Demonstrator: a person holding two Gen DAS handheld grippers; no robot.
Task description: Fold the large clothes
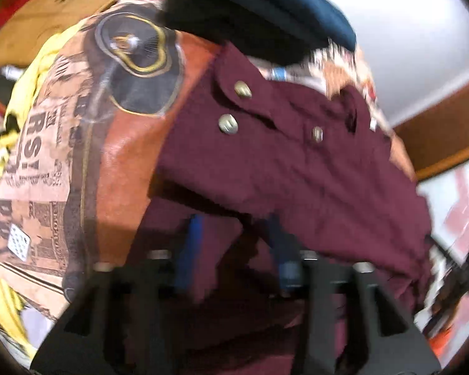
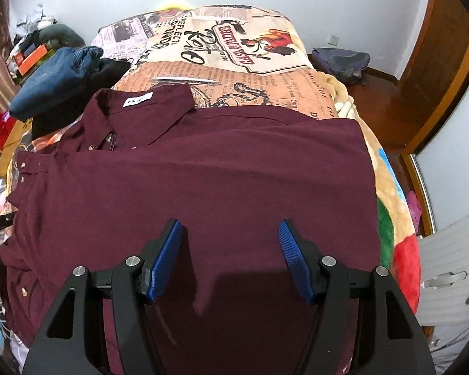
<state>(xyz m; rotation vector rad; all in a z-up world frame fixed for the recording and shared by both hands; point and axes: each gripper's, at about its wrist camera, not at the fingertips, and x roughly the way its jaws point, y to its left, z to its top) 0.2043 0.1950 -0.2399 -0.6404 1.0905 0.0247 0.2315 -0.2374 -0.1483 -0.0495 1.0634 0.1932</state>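
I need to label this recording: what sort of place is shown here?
Most likely a home bedroom: a bed under a printed blanket, a maroon shirt spread on it for folding, and more clothes piled at the bedside.

A maroon shirt (image 2: 203, 168) with brass-coloured buttons (image 1: 242, 89) and a white neck label (image 2: 137, 100). Under it, a bedspread (image 2: 234, 62) printed like old newspaper in tan, cream and black lettering, with red, green and blue patches at one edge. Beside the shirt, denim-blue clothing (image 2: 53, 78) and a black garment (image 2: 78, 106). Both grippers are black with blue pads (image 2: 164, 262). White walls (image 2: 359, 6).
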